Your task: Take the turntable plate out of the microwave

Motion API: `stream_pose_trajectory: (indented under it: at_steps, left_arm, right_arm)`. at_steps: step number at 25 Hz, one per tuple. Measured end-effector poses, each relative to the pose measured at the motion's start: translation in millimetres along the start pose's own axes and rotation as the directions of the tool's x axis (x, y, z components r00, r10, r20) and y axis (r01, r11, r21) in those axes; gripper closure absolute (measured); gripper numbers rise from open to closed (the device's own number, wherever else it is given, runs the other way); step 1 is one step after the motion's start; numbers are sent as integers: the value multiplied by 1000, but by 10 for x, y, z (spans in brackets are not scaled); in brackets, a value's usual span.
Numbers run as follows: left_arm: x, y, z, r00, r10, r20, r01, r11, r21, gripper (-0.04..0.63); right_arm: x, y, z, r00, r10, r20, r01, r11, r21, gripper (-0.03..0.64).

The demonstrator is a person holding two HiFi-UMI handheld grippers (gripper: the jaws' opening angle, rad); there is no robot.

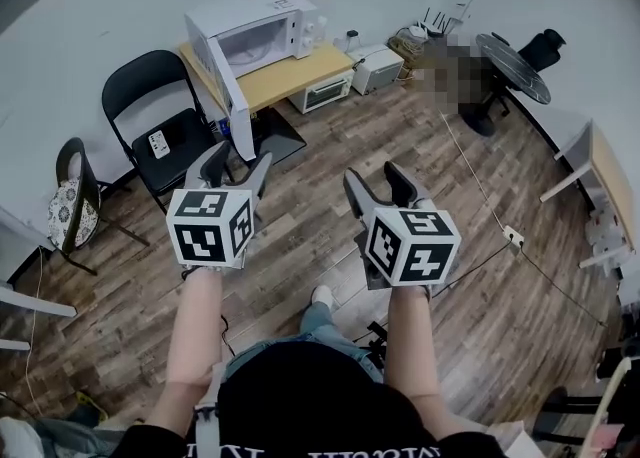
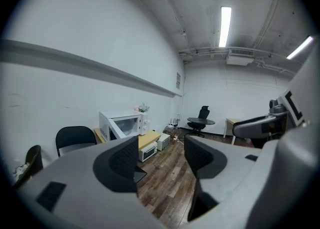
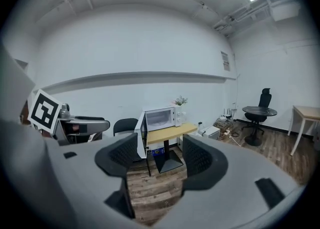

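The white microwave (image 1: 262, 34) stands on a yellow table (image 1: 300, 71) against the far wall, its door (image 1: 225, 81) swung open to the left. It also shows in the left gripper view as the microwave (image 2: 125, 124) and in the right gripper view as the microwave (image 3: 161, 118). I cannot make out the turntable plate inside from this distance. My left gripper (image 1: 237, 168) and right gripper (image 1: 375, 181) are held side by side in mid-air, far from the microwave and pointing toward it. The left gripper (image 2: 161, 155) and the right gripper (image 3: 160, 155) are both open, with only wooden floor between their jaws.
A black folding chair (image 1: 150, 106) stands left of the open door, and a second chair (image 1: 70, 196) is further left. A small toaster oven (image 1: 325, 91) sits under the table beside a white appliance (image 1: 378, 68). A round black table (image 1: 515, 71) and a desk (image 1: 605, 176) stand at the right.
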State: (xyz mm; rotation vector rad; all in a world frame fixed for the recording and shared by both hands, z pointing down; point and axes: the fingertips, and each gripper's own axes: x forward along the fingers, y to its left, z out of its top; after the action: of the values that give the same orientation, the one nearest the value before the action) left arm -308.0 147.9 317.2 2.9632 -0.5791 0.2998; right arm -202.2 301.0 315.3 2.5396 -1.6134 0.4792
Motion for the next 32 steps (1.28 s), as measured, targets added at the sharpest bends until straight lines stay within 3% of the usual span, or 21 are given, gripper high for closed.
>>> stream_pose_trajectory:
  at_steps: [20, 32]
  left_arm:
    - [1768, -199, 323, 988, 153, -18, -154, 986, -60, 324]
    - [2301, 15, 201, 972, 225, -75, -229, 971, -63, 324]
  right_arm:
    - [1316, -1494, 554, 994, 96, -55, -100, 992, -75, 324]
    - [1881, -1813, 480, 987, 136, -84, -139, 990, -33, 324]
